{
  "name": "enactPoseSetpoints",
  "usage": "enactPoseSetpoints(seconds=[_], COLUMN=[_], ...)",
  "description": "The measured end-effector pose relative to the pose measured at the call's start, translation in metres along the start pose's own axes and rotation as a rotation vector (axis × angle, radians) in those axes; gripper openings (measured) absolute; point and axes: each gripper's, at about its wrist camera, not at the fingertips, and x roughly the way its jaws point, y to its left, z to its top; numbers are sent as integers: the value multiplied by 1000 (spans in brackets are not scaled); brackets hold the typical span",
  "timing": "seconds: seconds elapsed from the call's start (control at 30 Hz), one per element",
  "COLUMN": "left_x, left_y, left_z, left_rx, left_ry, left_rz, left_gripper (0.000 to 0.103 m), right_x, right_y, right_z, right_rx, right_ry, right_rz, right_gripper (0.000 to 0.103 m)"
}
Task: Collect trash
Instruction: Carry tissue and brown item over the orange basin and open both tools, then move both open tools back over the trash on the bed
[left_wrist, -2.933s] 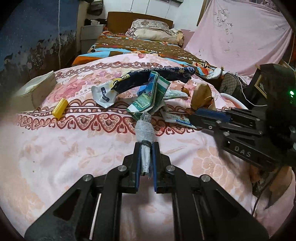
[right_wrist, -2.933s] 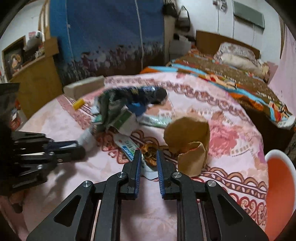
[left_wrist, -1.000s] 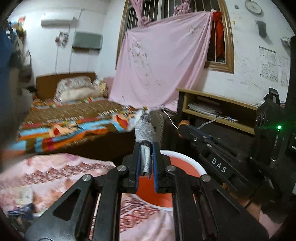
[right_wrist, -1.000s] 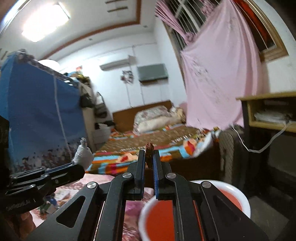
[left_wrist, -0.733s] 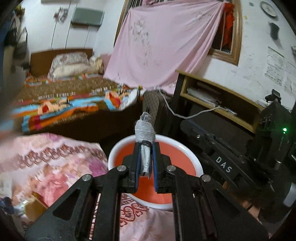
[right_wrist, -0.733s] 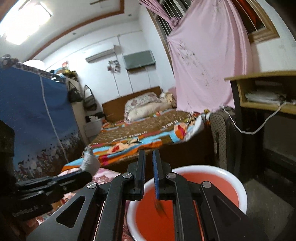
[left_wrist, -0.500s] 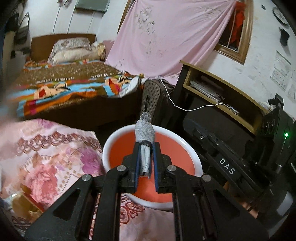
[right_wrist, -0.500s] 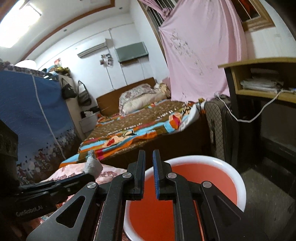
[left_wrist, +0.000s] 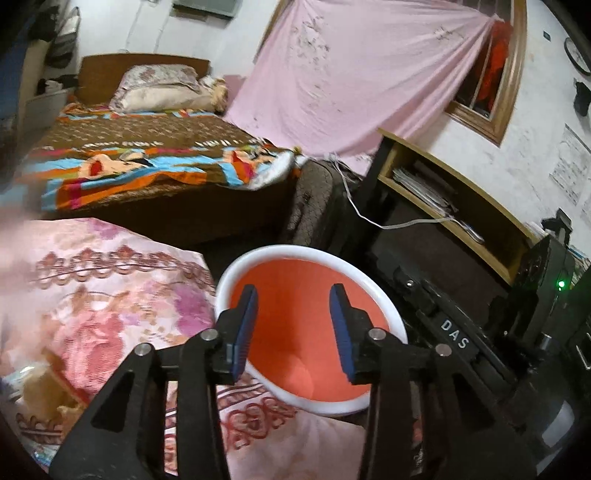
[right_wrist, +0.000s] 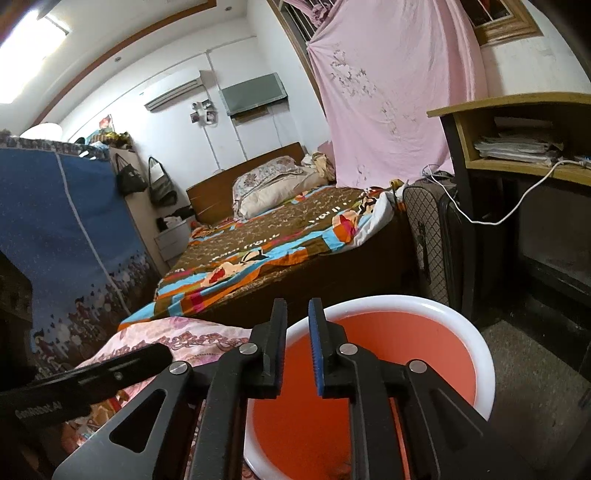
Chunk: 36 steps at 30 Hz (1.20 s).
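Note:
An orange basin with a white rim (left_wrist: 236, 269) stands on the floor beside the pink flowered bed cover (left_wrist: 110, 295). My left gripper (left_wrist: 293, 295) hangs over the basin, its jaws opening wide with nothing between them. The white wrapped wad it carried is not visible. In the right wrist view the same basin (right_wrist: 476, 332) lies just below my right gripper (right_wrist: 297, 310), whose jaws are opening by a narrow gap and hold nothing. The right gripper (left_wrist: 406, 284) reaches in from the right over the basin's rim. The left gripper (right_wrist: 162, 356) shows at the left edge.
A brown paper bag (left_wrist: 40, 387), blurred, lies on the pink cover at lower left. Beyond the basin stand a second bed with a striped blanket (left_wrist: 147, 162), a dark suitcase (right_wrist: 428, 236) and a wooden shelf unit (left_wrist: 443, 192) with a white cable.
Both grippers swung from the bed to above the basin and sank toward it. The right one dropped its brown scrap into the basin. The left jaws opened and the white wad left them.

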Motion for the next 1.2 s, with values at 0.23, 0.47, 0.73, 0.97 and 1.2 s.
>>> enactPoseSetpoints(seconds=[0.23, 0.47, 0.73, 0.97, 1.2], left_x=[-46, -96, -141, -173, -201], left_y=[26, 46, 68, 97, 121], left_z=[-8, -18, -37, -57, -88], left_rx=[-57, -57, -74, -137, -167], left_ry=[-143, -282, -414, -472, -499], left_rz=[135, 274, 417, 533, 649], left_gripper=[47, 70, 91, 92, 92], right_x=[-9, -18, -35, -38, -37], right_y=[17, 48, 83, 114, 143], right_z=[1, -2, -10, -20, -32], right_rx=[-59, -136, -198, -252, -315], right_ry=[-58, -119, -238, -258, -241], right_rz=[29, 88, 179, 256, 313], right_gripper=[29, 44, 97, 103, 103])
